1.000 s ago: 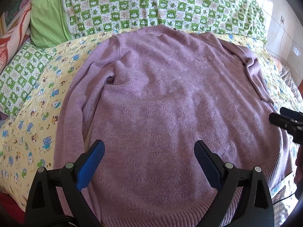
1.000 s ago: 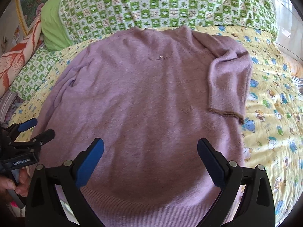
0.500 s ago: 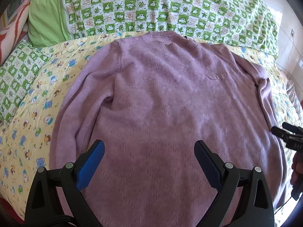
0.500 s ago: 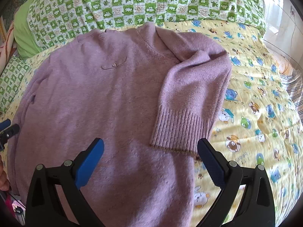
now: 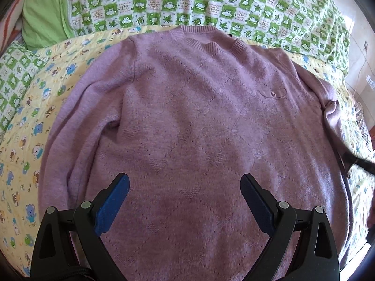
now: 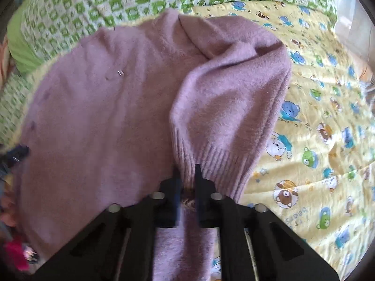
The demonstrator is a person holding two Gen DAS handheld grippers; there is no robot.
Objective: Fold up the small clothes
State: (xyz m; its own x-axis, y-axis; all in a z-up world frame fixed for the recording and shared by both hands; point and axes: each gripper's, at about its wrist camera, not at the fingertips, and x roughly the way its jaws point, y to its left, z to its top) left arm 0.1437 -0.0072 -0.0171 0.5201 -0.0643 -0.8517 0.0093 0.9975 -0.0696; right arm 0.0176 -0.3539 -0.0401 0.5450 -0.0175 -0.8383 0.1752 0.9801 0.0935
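A lilac knit sweater [image 5: 199, 121] lies flat, front up, on the bed, collar at the far side. My left gripper [image 5: 185, 201] is open and empty, hovering over the sweater's lower body. In the right wrist view the same sweater [image 6: 105, 117] has its right sleeve [image 6: 225, 107] folded back over itself. My right gripper [image 6: 188, 182] is shut on the ribbed cuff [image 6: 218, 161] of that sleeve. The right gripper shows as a dark blur at the right edge of the left wrist view [image 5: 358, 161].
A yellow cartoon-bear sheet [image 6: 316, 140] covers the bed. A green-and-white checked quilt [image 5: 211, 2] and a green pillow [image 5: 44, 14] lie along the far side. The left gripper shows at the left edge of the right wrist view [image 6: 16, 154].
My right gripper moved down to the sleeve cuff and closed on it. My left gripper moved forward over the sweater body and stayed open.
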